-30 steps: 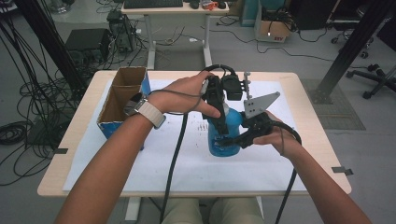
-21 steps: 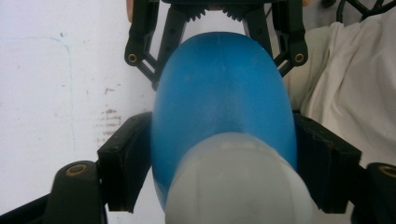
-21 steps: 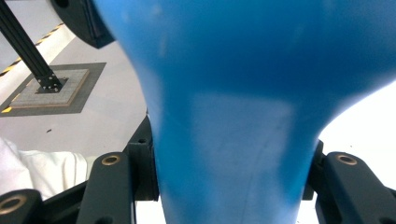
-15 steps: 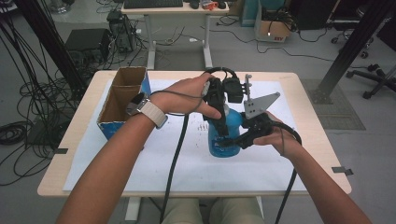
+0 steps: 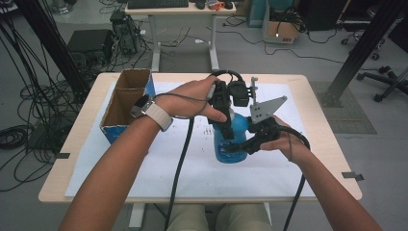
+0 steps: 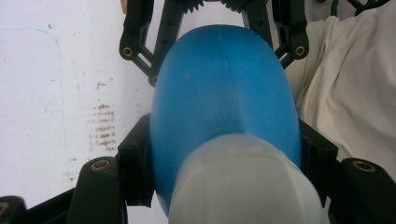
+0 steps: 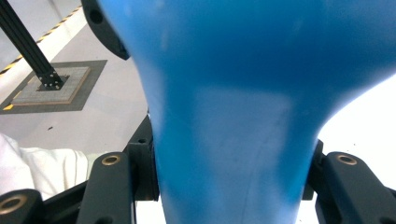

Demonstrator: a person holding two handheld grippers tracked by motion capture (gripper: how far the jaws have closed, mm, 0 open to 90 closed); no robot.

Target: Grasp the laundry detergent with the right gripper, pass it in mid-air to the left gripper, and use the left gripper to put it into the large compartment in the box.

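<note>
The right gripper (image 5: 243, 144) stays clamped on the lower body of the blue bottle (image 5: 230, 139), jaws pressed to both its sides. The bottle stands upright on the white sheet (image 5: 192, 159) mid-table, where it stood a second ago. Above, the left gripper (image 5: 223, 113) keeps its jaws shut on the bottle's upper part (nothing has visibly shifted). Farther left sits the cardboard box (image 5: 126, 103).

No word, brand or number could be read anywhere. The cardboard box (image 5: 281, 32) on the far floor carried a dark mark, perhaps print, too small to read.
</note>
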